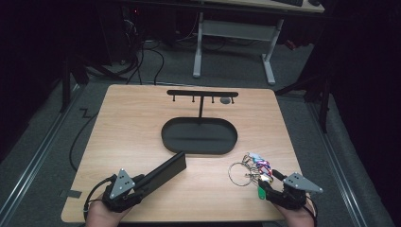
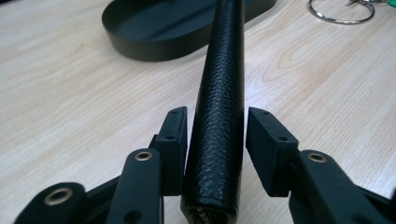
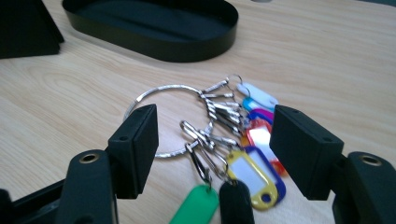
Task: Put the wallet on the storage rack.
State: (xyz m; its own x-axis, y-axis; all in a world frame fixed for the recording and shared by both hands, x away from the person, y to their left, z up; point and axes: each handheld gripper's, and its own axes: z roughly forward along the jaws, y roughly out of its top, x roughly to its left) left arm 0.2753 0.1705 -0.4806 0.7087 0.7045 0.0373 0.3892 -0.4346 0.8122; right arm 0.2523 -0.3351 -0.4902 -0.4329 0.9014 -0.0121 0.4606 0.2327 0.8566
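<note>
A light wood-grain surface (image 1: 137, 123) carries a black oval metal tray (image 1: 199, 136) near its middle, and from the tray's far side a thin black post rises to a black horizontal bar with small hanging pegs (image 1: 202, 93). Beyond the surface, on a grey carpeted floor (image 1: 227, 71), stand the white metal legs of a desk (image 1: 269, 61), with dark cables (image 1: 146, 61) trailing to their left.

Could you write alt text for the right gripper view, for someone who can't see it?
A metal key ring with coloured plastic tags lies on a wooden table between the open black jaws of the right gripper. A black oval tray sits behind it.
</note>
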